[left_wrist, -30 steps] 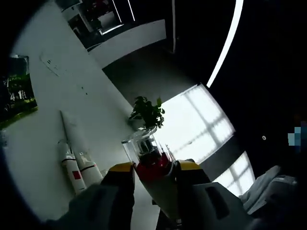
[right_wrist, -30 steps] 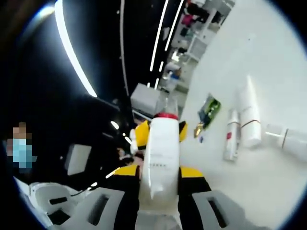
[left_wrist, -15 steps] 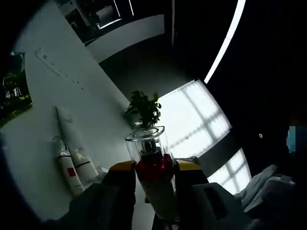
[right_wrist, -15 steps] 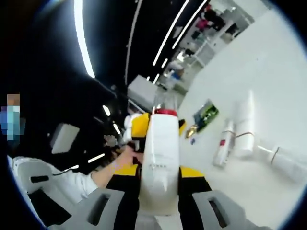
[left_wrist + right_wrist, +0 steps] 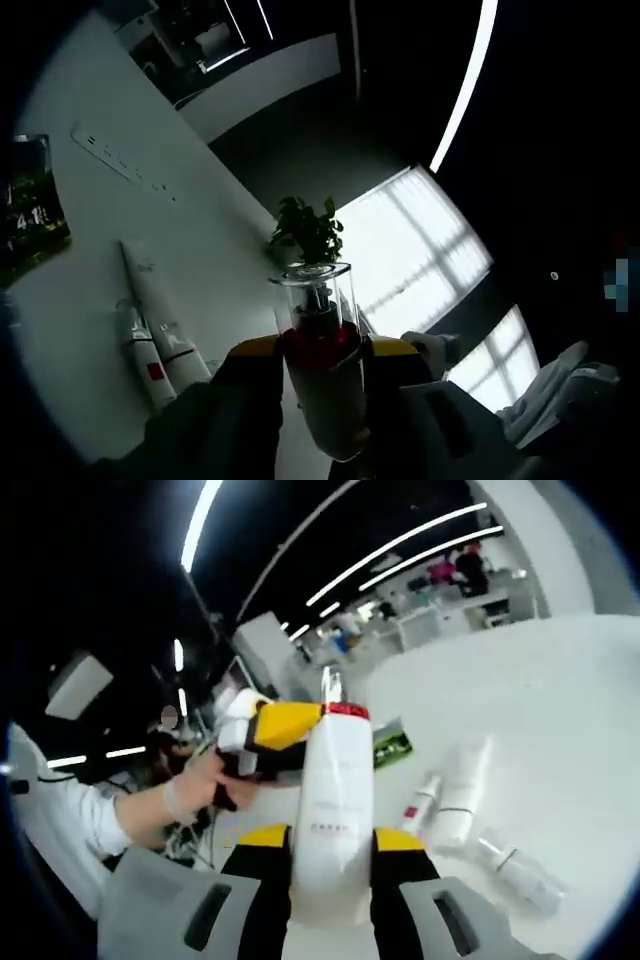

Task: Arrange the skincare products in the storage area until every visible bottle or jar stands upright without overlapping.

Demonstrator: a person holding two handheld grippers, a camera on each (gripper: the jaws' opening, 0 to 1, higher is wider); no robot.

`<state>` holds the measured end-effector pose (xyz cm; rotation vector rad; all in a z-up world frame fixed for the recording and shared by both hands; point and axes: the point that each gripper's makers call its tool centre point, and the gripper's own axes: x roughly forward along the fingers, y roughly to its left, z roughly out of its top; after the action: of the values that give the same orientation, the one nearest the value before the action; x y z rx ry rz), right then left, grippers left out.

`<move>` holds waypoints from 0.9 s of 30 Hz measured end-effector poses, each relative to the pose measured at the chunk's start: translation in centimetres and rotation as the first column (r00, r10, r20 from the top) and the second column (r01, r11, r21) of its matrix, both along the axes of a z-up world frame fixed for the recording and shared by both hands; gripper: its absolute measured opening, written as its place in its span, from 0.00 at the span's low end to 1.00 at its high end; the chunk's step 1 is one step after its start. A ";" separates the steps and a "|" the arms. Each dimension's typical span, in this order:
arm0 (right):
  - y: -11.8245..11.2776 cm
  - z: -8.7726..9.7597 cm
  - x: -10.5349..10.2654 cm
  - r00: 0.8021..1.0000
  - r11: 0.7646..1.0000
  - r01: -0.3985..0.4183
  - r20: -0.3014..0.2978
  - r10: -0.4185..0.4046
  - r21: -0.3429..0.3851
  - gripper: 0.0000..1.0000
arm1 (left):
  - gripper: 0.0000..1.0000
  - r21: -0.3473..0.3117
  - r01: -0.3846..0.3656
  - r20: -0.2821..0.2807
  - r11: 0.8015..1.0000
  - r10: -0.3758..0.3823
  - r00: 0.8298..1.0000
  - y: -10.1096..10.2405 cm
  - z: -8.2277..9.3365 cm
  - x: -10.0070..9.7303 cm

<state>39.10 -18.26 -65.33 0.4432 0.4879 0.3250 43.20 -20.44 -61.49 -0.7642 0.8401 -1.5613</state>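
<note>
- Not far along, by my reckoning: nothing on the white table (image 5: 560,700) stands upright yet, and the one bottle (image 5: 335,800) being worked on is up in the air, held between both tools.
- The right gripper (image 5: 333,865) is clamped around the bottle's white body, low down; its yellow-tipped jaws sit tight against either side.
- The left gripper (image 5: 322,362) is closed on the same bottle up at the red collar (image 5: 320,345), just under the clear cap (image 5: 312,290). In the right gripper view it comes in from the left with a hand (image 5: 200,785) behind it.
- The bottle is tall and white with small print on its front, a red band at the neck and a see-through cap over a pump.
- Still to do: a slim tube (image 5: 420,802), a fatter white tube (image 5: 462,795) beside it and a clear-capped bottle (image 5: 520,868) all lie flat on the table, near each other. A green packet (image 5: 392,745) lies further back.
</note>
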 end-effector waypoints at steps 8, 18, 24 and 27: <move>-0.7 -0.8 0.2 1.000 0.961 -0.001 0.007 0.003 -0.276 0.21 | 0.25 0.037 -0.027 -0.001 0.999 0.027 1.000 0.0 -0.4 0.6; -1.2 -1.7 0.4 0.999 0.875 0.025 -0.009 -0.034 -0.484 0.22 | 0.24 0.088 -0.105 -0.024 0.991 0.107 0.994 -0.6 -1.1 0.9; -1.5 -1.9 0.8 0.999 0.806 0.043 0.004 -0.051 -0.590 0.22 | 0.23 0.103 -0.145 -0.022 0.984 0.148 0.989 -0.8 -1.2 0.7; -1.6 -2.4 0.8 0.998 0.799 0.050 0.002 -0.062 -0.600 0.22 | 0.23 0.107 -0.156 0.028 0.982 0.154 0.988 -0.8 -1.2 0.7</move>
<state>39.93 -19.91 -67.71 -0.1644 0.5649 0.0927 43.91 -21.23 -62.67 -0.7173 0.8249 -1.3717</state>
